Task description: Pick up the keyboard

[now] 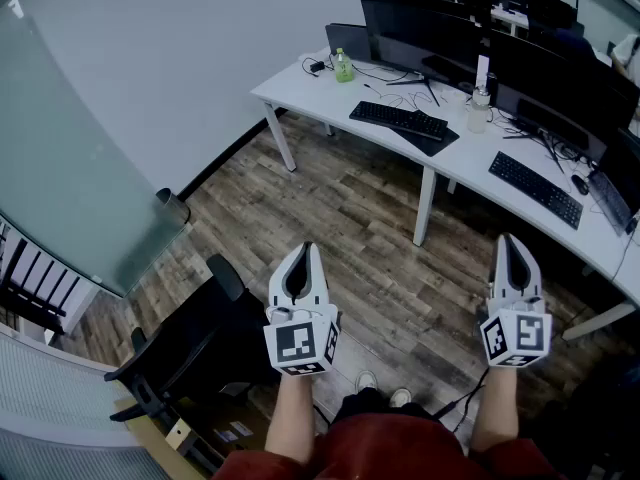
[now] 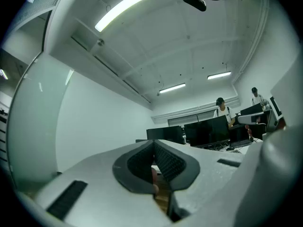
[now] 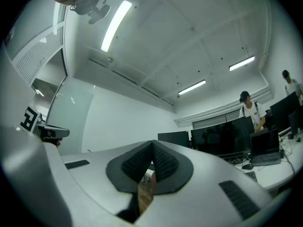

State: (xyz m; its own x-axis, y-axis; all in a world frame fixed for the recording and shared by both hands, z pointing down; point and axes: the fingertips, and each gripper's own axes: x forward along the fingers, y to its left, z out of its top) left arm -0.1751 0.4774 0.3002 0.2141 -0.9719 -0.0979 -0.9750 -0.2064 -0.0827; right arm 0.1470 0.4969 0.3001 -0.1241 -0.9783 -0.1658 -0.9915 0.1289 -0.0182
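Two black keyboards lie on the long white desk (image 1: 300, 96) in the head view: one keyboard (image 1: 398, 119) near the left end in front of a monitor, a second keyboard (image 1: 535, 188) farther right. My left gripper (image 1: 300, 251) and right gripper (image 1: 510, 242) hover over the wooden floor, well short of the desk, both shut with nothing between the jaws. In the left gripper view the left gripper (image 2: 154, 143) points slightly upward at the room; the right gripper (image 3: 152, 143) does the same in the right gripper view.
Black monitors (image 1: 420, 30), a green bottle (image 1: 343, 66), a clear bottle (image 1: 479, 110) and a mouse (image 1: 579, 183) sit on the desk. A black office chair (image 1: 190, 343) stands at my lower left beside a glass partition (image 1: 70, 168). Two people (image 2: 222, 109) stand behind far monitors.
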